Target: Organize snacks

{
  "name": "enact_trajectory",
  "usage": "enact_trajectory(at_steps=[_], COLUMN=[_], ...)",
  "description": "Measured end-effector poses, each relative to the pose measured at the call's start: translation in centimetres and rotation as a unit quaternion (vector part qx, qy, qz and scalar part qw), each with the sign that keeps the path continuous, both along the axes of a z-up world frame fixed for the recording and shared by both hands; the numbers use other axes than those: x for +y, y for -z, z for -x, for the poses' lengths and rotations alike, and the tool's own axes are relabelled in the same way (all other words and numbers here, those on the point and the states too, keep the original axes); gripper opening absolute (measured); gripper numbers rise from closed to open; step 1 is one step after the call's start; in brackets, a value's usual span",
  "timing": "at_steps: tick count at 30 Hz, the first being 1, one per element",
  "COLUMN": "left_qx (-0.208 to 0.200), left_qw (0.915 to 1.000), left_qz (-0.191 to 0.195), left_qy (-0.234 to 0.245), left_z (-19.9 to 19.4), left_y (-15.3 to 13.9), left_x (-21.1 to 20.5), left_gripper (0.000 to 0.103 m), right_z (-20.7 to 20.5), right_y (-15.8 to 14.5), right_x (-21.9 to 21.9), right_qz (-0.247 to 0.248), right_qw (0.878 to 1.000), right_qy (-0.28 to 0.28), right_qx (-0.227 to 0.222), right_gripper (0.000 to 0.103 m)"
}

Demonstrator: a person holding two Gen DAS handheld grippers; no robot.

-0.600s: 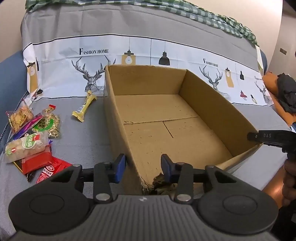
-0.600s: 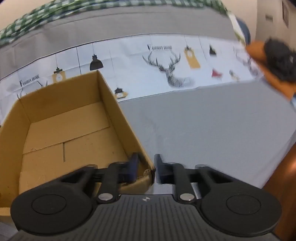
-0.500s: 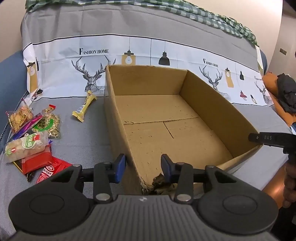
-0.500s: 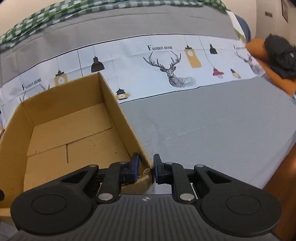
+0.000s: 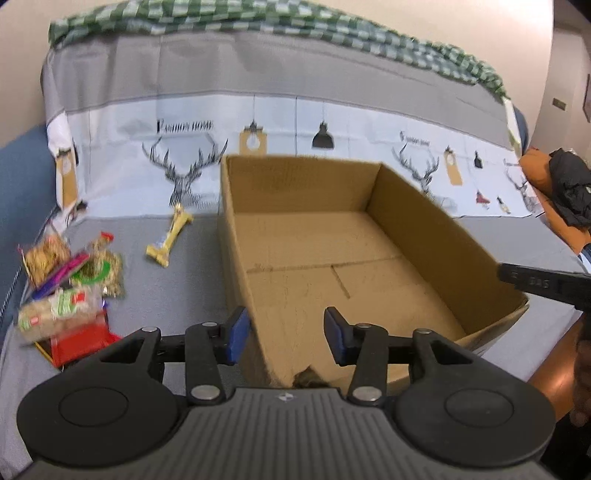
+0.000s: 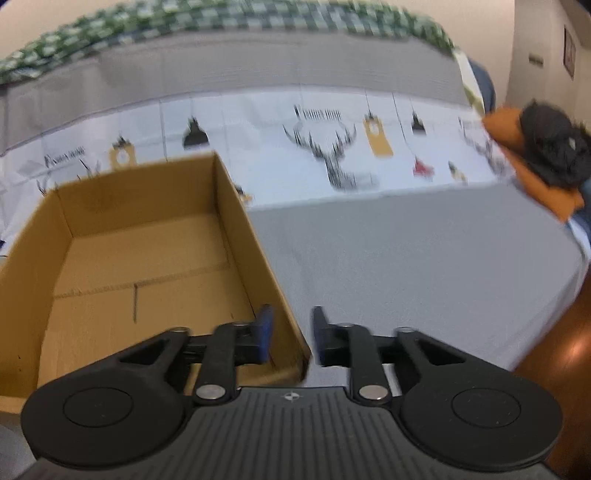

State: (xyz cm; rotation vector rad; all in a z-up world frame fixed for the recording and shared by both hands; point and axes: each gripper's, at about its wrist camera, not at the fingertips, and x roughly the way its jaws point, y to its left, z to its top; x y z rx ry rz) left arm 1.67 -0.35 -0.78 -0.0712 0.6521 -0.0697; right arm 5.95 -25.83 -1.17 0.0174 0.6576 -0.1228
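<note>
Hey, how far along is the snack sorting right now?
Nothing is sorted yet: the open brown cardboard box is empty. In hand: the left tongs and right tongs each straddle a near corner of the box, not clamped. Left: the pile of snack packets and yellow wrapped bar on the grey cover.

— What is the furniture here?

— A sofa, under a grey cover [image 5: 332,92]. A white band [image 6: 258,122] with deer heads and lamps runs across its back, and a green checked cloth [image 5: 258,22] lies along the top.

— And on the right?

— An orange cushion [image 6: 535,177] with something black on it, a cream wall [image 6: 535,44], and a brown wooden floor [image 6: 565,362].
</note>
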Motion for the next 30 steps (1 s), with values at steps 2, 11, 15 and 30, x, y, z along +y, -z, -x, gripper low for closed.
enact_trajectory(at_steps=[2,11,15,30], left_qx=[-0.016,-0.030,-0.031,-0.018], left_qw=[0.9998,0.9982,0.9978,0.9970], left_qz=[0.002,0.032,0.034,0.051], left_qy=[0.011,0.041,0.047,0.057], left_z=[0.4,0.7,0.7,0.5], left_y=[-0.4,-0.7,-0.6,-0.3], left_x=[-0.3,-1.2,-1.3,-0.9], left_gripper=[0.050,0.058,0.058,0.058], right_z=[0.4,1.3,1.2,1.1], right_y=[-0.5,-1.3,-1.4,-0.7], right_x=[0.8,3.8,4.6,4.7], right_qz=[0.015,-0.002,0.004,0.007], right_qw=[0.999,0.994,0.993,0.993], right_qy=[-0.014,-0.091,-0.106,-0.110], right_qx=[-0.030,-0.063,-0.047,-0.032], right_gripper=[0.058,0.074,0.074,0.069])
